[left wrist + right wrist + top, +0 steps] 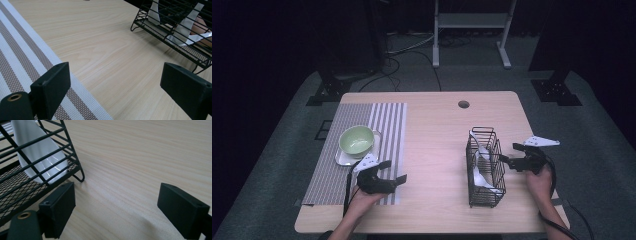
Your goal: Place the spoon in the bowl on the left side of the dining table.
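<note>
wooden worktop [432, 150] seen from above. black wire basket [485, 167] right of centre, holding white spoons [482, 176]. right gripper [512, 155] just right of the basket's far half, jaws spread, nothing between them; in the right gripper view, basket corner foot just beyond one jaw, a white spoon bowl [40, 157] behind the wires. left gripper [394, 172] over the near right edge of the striped placemat [387, 125], jaws spread and empty, pointing right toward the basket. green bowl [357, 138] on a white plate [343, 158], far left on the placemat, well apart from the basket.
</note>
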Action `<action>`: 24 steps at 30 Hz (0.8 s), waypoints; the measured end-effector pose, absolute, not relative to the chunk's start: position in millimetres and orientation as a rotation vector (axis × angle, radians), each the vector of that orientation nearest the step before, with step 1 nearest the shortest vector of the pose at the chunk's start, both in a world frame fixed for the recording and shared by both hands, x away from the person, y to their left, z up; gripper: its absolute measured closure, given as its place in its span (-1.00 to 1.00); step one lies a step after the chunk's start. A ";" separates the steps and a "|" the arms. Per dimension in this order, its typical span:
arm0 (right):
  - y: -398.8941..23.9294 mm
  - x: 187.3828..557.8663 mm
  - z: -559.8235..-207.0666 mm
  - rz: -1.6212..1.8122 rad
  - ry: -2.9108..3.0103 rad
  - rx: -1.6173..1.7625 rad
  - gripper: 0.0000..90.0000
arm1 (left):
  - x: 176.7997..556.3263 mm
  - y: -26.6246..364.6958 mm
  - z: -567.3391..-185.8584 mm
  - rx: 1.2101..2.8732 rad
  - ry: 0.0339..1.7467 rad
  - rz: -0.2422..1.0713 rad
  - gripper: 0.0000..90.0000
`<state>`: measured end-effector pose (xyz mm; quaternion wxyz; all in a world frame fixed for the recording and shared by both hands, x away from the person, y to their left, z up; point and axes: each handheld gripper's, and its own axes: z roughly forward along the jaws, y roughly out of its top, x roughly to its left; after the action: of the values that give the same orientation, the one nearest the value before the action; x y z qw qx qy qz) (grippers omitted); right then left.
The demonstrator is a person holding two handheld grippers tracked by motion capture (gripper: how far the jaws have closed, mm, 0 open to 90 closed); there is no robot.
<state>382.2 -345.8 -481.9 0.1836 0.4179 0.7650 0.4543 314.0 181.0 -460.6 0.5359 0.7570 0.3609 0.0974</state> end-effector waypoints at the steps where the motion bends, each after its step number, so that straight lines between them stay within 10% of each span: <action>1: -345.8 382.1 -481.8 1.282 2.157 1.182 -0.70 | 314.2 180.2 -460.9 1.804 0.857 0.230 -0.81; 24: -345.7 382.2 -481.9 1.274 2.157 1.184 -0.70 | 302.9 150.8 -458.6 1.824 0.769 0.183 -0.81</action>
<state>382.2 -345.7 -481.9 0.1843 0.4201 0.7651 0.4519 302.9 150.8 -458.6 0.5454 0.7690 0.3244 0.0771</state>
